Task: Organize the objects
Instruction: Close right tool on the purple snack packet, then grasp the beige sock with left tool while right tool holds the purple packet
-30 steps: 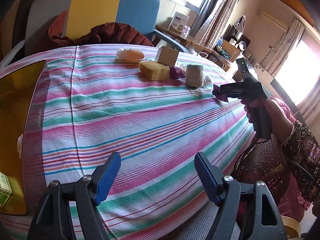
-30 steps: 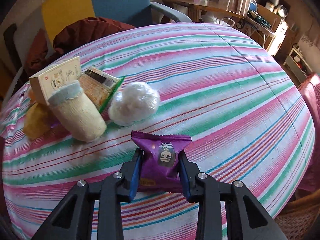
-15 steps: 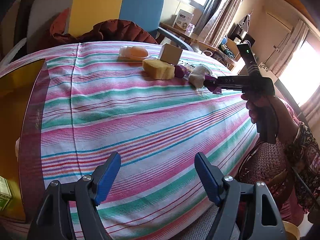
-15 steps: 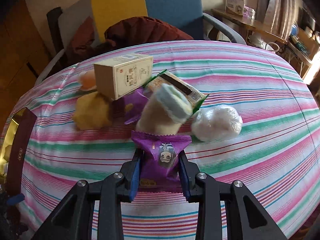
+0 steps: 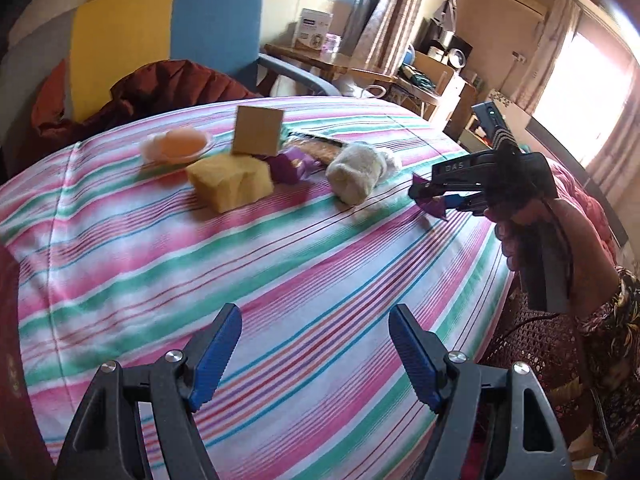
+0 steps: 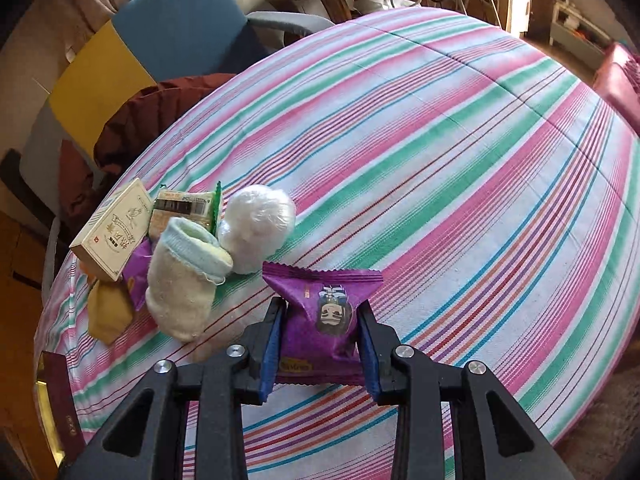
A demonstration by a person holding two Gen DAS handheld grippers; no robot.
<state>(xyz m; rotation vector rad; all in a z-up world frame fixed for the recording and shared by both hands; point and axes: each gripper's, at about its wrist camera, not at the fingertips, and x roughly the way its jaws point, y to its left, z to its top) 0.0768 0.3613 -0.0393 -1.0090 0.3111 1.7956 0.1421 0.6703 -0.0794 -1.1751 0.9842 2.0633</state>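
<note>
Pointing steeply down over the striped tablecloth (image 6: 460, 152), the right gripper (image 6: 320, 334) pinches one purple snack packet (image 6: 324, 312) just beside the pile: one sock (image 6: 180, 288), one box (image 6: 116, 228), a second purple packet (image 6: 136, 276). The left gripper (image 5: 316, 352) hovers wide apart, empty.

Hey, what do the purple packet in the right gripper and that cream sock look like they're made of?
Purple packet: likely plastic film, slightly glossy, with zigzag crimped end seals and printed artwork. Cream sock: soft knit fabric, matte and fuzzy, with a pale blue ribbed cuff.
</note>
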